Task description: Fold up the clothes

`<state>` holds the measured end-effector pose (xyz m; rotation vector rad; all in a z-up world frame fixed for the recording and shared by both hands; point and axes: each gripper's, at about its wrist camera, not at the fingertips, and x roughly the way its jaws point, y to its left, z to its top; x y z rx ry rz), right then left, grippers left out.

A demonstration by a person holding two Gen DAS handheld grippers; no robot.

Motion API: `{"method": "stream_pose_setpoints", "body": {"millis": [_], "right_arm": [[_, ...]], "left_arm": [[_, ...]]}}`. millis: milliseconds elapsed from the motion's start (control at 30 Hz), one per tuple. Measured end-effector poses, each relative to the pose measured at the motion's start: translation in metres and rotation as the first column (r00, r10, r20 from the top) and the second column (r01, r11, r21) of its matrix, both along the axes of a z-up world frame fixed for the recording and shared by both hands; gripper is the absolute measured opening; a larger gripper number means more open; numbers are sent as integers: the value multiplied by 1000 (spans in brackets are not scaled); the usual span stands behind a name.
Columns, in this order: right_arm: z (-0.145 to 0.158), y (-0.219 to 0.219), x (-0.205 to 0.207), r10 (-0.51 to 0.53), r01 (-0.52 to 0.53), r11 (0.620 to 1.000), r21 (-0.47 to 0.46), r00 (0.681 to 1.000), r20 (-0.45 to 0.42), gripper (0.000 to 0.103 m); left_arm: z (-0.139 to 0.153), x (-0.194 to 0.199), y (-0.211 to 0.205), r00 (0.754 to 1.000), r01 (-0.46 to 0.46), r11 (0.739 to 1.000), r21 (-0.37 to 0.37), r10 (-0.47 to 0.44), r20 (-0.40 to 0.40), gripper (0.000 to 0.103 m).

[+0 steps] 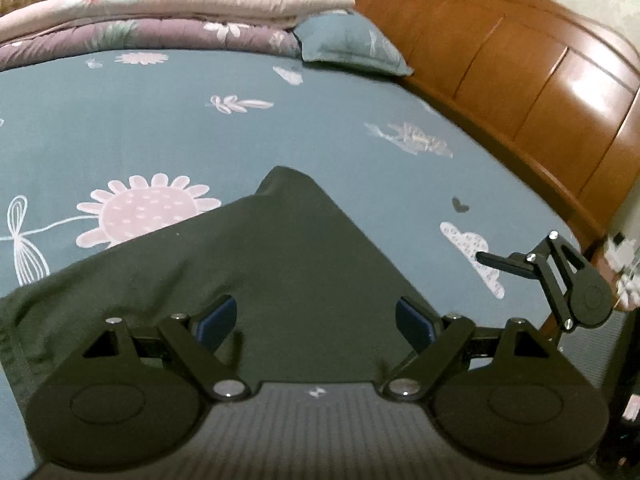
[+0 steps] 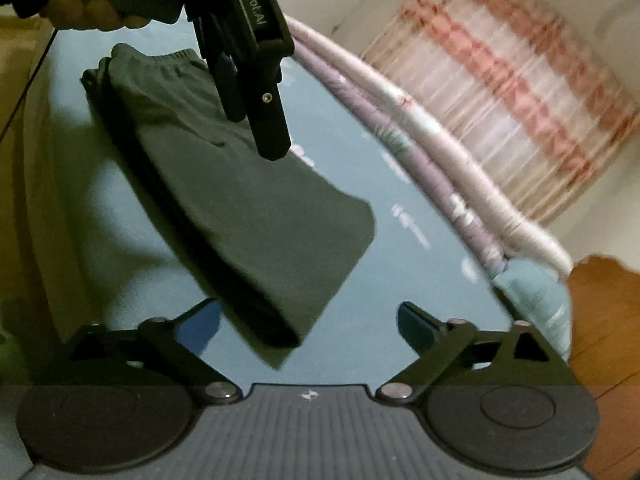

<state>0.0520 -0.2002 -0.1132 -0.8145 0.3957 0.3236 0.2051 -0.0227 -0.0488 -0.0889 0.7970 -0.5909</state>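
Over on the left of the bed [image 1: 168,128], your left claw [image 1: 316,320] hangs spread wide above the dark green garment [image 1: 248,264], blue pads [image 1: 218,316] clear of the cloth and pinching nothing. From that camera the fabric fills the near ground and runs up to a blunt folded corner that points away from you, toward the pillow [image 1: 352,44] and the wooden headboard [image 1: 520,80].

Moving right, your right claw [image 2: 310,320] is also splayed fully, nothing between its pads [image 2: 416,324]. In its view the garment [image 2: 224,184] lies as a long folded strip, its long axis running diagonally from the elastic waistband [image 2: 168,58] at the far upper left down to the free end just ahead of this claw's left finger. So that near end is the right hand's to take; it sits slightly left of the gap, not centred in it.

The left claw [image 2: 256,100] shows there too, hanging over the waistband half, your hand [image 2: 88,10] gripping its handle. That settles the split, by my reading: left is nearer the waistband, right is nearer the leg end. Next fold likely brings one end over the other along that diagonal, so you'd want to shift the right claw a touch leftward before closing. Farther right, the rolled quilt [image 2: 440,168] lies well apart and out of your way.
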Motion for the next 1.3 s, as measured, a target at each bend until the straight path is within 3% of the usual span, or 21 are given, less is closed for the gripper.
{"method": "stream_pose_setpoints", "body": {"millis": [267,533,933,1300], "right_arm": [[-10,2,-2,21,-9,996,-94,992,122,103],[-17,17,13,84,-37,964,-263,982,172,103],[-12,29,32,121,-94,918,-384,992,46,103],[-13,50,40,162,-99,900,-425,980,116,103]], "left_arm": [[-9,-20,10,997,-74,997,-28,74,15,89],[-12,-14,21,996,-92,995,-28,92,-8,89],[-20,2,25,997,-76,995,-66,74,-26,90],[-26,1,30,997,-74,994,-79,71,-39,90]]}}
